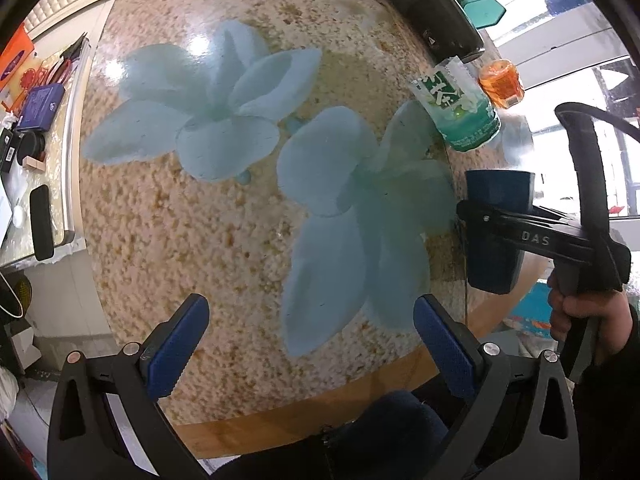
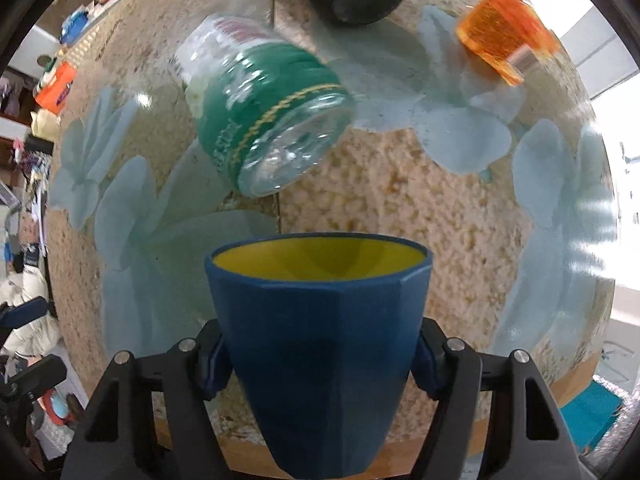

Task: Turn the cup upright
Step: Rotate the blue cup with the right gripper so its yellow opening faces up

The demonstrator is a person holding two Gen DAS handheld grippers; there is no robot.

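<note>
My right gripper (image 2: 320, 364) clamps the blue cup (image 2: 320, 344) at lower centre, mouth up above the table (image 2: 440, 208), so only set-down remains; my left gripper (image 1: 312, 344) hangs spread, holding nothing.

The wide middle and left of the table (image 1: 168, 216) lie bare under the spread left gripper (image 1: 312, 344), so a gripper can pass freely there. Obstacles crowd the far right part: a green bottle (image 1: 460, 108) lying on its side, an orange jar (image 1: 502, 84) just beside it, and a black cylinder (image 1: 428, 8) behind both. In the right wrist view the bottle (image 2: 264, 116) lies directly ahead of the cup (image 2: 320, 344), which the right gripper (image 2: 320, 364) clamps, with bare tabletop between them. To the bottle's right, an open lane runs toward the jar (image 2: 500, 36).
</note>
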